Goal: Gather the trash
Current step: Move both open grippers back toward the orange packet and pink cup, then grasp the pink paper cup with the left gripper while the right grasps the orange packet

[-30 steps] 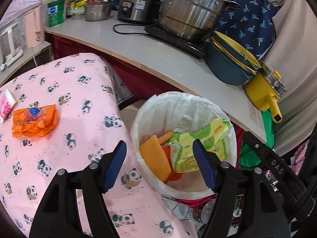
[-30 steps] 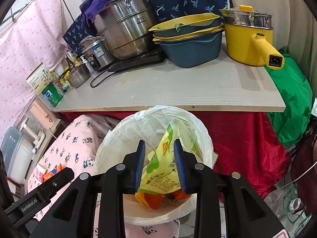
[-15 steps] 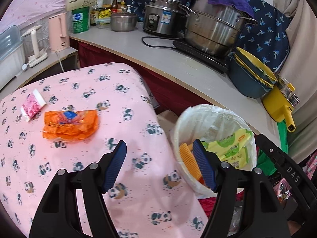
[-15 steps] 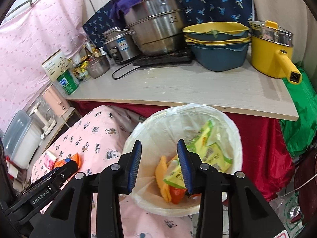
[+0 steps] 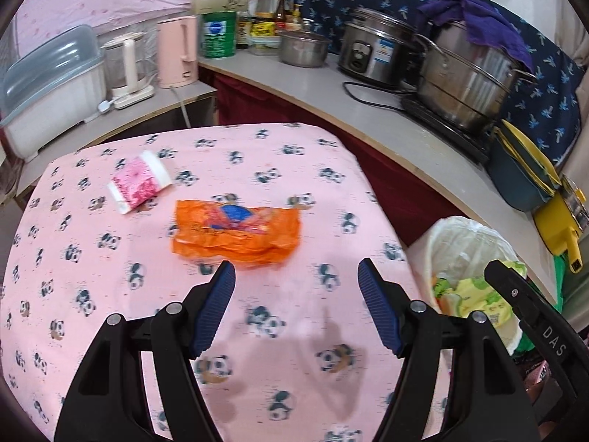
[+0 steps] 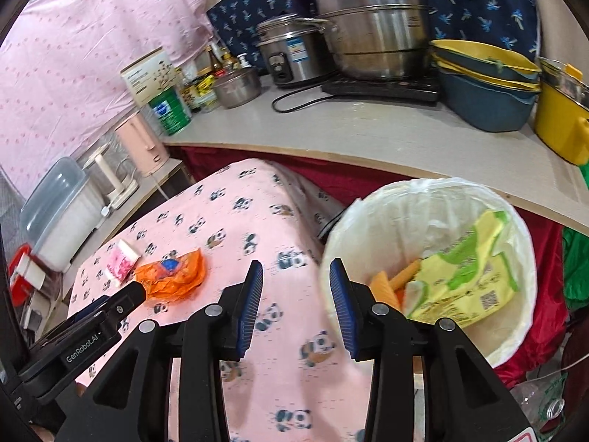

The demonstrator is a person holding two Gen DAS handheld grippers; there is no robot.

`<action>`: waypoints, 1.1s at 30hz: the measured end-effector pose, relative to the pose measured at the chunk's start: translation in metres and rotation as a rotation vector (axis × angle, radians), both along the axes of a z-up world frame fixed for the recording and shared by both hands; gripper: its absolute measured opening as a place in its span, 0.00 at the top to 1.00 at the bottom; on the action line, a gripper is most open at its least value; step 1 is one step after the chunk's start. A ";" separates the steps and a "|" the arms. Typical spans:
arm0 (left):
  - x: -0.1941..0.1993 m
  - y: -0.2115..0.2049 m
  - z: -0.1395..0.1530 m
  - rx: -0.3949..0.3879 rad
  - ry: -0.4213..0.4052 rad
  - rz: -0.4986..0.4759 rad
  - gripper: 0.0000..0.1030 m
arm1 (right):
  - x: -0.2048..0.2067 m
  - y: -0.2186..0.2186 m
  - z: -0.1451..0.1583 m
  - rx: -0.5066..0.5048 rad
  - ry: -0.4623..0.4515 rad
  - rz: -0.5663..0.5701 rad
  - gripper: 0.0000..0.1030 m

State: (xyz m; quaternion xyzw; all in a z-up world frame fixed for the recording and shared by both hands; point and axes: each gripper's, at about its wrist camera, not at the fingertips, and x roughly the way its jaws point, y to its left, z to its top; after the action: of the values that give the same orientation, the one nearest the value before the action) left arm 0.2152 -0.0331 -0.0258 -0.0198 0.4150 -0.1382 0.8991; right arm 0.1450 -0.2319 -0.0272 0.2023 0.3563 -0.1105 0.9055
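An orange crumpled wrapper (image 5: 235, 234) lies on the pink panda tablecloth (image 5: 110, 294), and it shows in the right wrist view (image 6: 173, 276) too. A pink-and-white packet (image 5: 140, 180) lies beyond it to the left; it also shows in the right wrist view (image 6: 121, 261). The white-lined trash bin (image 6: 434, 199) holds a yellow-green wrapper (image 6: 467, 276) and orange pieces. My left gripper (image 5: 296, 276) is open and empty, just short of the orange wrapper. My right gripper (image 6: 296, 276) is open and empty over the table edge, left of the bin.
A counter (image 6: 368, 132) behind carries steel pots (image 6: 371, 25), a rice cooker (image 5: 371, 51), blue-yellow bowls (image 6: 486, 84), a yellow pot (image 6: 563, 125) and bottles. A pink kettle (image 5: 176, 51) and a plastic box (image 5: 48, 88) stand on a side shelf.
My right gripper has opened and let the yellow-green wrapper fall into the bin, then swung left toward the table. My left gripper has moved left from the bin toward the orange wrapper.
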 end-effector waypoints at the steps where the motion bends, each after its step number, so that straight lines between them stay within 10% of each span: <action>1: 0.002 0.007 -0.001 0.006 -0.001 0.012 0.36 | 0.003 0.006 -0.001 0.000 0.003 0.010 0.64; 26: 0.063 0.160 -0.037 0.120 -0.022 0.196 0.36 | 0.110 0.119 -0.058 0.059 0.139 0.183 0.64; 33: 0.099 0.174 -0.036 0.123 -0.063 0.190 0.14 | 0.144 0.124 -0.081 0.078 0.166 0.152 0.51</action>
State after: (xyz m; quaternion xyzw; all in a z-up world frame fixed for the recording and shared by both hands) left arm 0.3141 0.1410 -0.0619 0.0006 0.3906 -0.0271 0.9202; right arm 0.2888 -0.1076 -0.1080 0.2001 0.4484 -0.0439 0.8700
